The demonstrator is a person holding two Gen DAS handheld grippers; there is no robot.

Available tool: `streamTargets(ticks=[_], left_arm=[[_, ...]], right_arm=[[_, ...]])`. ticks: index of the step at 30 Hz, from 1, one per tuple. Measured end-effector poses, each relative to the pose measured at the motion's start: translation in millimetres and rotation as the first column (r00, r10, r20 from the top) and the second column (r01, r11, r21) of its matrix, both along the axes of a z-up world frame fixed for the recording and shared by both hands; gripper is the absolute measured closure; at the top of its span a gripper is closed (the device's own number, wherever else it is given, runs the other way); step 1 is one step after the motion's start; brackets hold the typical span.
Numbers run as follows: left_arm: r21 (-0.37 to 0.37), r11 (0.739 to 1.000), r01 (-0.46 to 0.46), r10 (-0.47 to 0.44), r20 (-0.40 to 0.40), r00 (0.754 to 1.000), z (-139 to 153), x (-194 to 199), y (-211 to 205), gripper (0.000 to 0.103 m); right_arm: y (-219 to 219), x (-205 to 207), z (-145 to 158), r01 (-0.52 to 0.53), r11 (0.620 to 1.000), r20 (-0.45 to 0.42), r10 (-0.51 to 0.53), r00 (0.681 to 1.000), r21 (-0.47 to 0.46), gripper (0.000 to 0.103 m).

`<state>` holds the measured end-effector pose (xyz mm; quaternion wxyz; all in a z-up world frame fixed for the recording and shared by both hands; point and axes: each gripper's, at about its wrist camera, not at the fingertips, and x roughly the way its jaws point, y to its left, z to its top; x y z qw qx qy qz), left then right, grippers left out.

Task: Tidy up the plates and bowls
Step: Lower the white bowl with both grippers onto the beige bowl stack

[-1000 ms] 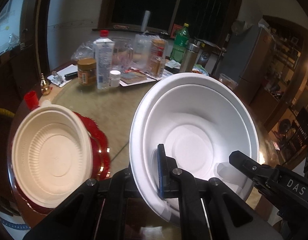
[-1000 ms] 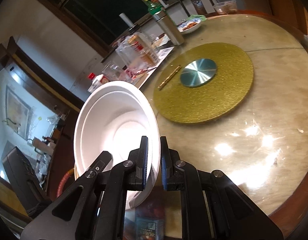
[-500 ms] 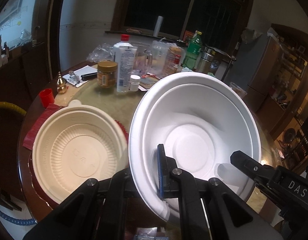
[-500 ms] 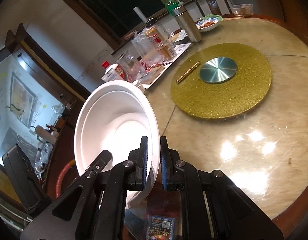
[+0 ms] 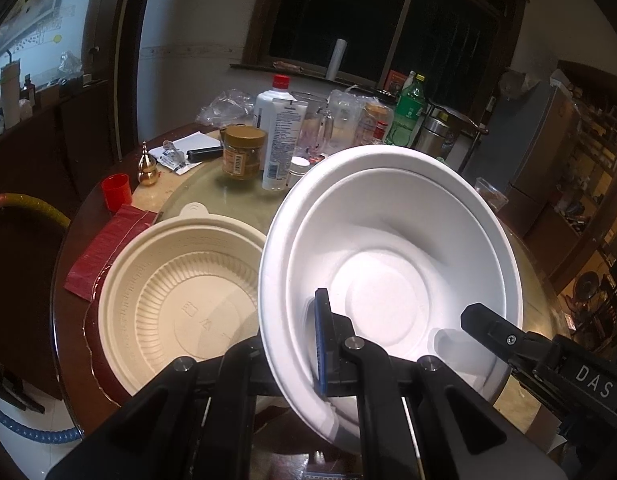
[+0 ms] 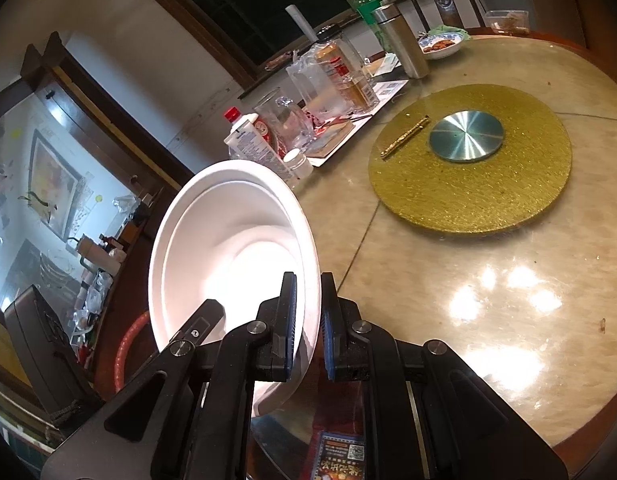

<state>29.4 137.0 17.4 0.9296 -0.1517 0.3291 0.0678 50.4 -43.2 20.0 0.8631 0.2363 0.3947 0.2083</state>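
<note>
While clamped between both tongs, bowl.

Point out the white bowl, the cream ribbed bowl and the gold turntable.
white bowl (image 5: 388,276): left wrist view, on its flat inner bottom.
cream ribbed bowl (image 5: 188,304): left wrist view, on its inner base, left of the white bowl.
gold turntable (image 6: 468,192): right wrist view, on its glittery surface near the front edge.
</note>
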Motion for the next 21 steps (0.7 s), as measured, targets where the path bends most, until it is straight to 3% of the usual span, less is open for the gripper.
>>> streamTargets(ticks=[21], left_arm=[[-0.010,0.993,-0.121,0.122,0.015,0.992,3.4,-26.0,52.3,0.097]], right_arm=[[68.5,2.2,4.1,-0.142,0.989,0.010,0.142,0.990,-0.033,0.092]])
